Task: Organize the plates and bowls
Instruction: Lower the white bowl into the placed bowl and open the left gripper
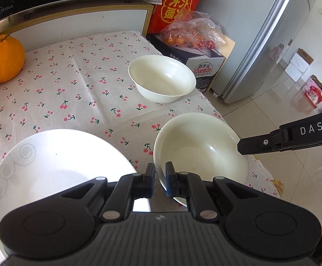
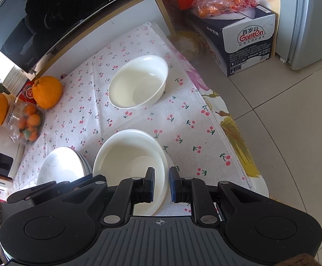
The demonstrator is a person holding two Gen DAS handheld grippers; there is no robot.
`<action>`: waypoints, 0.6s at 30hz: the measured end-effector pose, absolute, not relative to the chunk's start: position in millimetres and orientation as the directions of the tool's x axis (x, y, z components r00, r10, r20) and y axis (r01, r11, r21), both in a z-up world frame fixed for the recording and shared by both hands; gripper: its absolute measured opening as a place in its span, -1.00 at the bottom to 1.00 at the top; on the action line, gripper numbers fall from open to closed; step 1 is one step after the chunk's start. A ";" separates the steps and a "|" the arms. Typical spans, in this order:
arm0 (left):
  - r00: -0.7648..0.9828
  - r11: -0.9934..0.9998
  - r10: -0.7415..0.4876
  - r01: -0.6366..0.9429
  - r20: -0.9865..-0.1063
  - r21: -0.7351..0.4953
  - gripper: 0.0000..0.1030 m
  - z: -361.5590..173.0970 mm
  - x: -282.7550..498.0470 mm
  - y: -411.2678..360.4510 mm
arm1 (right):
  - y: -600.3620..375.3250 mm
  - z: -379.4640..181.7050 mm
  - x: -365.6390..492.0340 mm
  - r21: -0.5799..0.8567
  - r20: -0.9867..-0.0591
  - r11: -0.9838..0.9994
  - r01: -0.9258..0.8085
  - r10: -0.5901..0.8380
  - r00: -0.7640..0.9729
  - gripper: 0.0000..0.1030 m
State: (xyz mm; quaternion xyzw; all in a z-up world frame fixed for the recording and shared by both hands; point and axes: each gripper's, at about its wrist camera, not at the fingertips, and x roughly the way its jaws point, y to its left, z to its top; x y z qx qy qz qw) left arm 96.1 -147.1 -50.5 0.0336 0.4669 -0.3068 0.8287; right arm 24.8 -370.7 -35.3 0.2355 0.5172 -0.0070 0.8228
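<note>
Your left hand-held gripper (image 1: 159, 180) pinches the near bowl's (image 1: 201, 153) rim, your right hand-held gripper (image 2: 162, 185) waits part-open and empty — next, lift it gently into the far bowl (image 1: 162, 77).

Black plastic left gripper (image 1: 159, 182), blue-padded fingers (image 1: 169, 178), silver pivot screws, ribbed grey body, white "DAS" lettering

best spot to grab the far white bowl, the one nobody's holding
Take the far bowl by its thin flared rim, one finger inside and one outside. It sits upright and open, too wide to span. Probably come from above onto the near edge, the way the left gripper pinches the near bowl.
</note>
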 end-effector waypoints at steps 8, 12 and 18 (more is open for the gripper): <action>0.370 0.798 -0.490 0.556 -0.790 -0.235 -0.69 -48.1 96.2 -147.3 | -375.4 -32.3 24.5 0.383 -0.847 0.886 0.261 0.224 0.482 -0.61; 0.355 0.792 -0.514 0.547 -0.781 -0.272 -0.44 -44.6 99.7 -144.6 | -379.4 -32.1 27.8 0.388 -0.846 0.882 0.269 0.224 0.484 -0.56; 0.387 0.791 -0.515 0.559 -0.764 -0.250 0.22 -30.6 104.2 -145.2 | -389.2 -29.1 37.0 0.425 -0.816 0.860 0.282 0.230 0.530 -0.06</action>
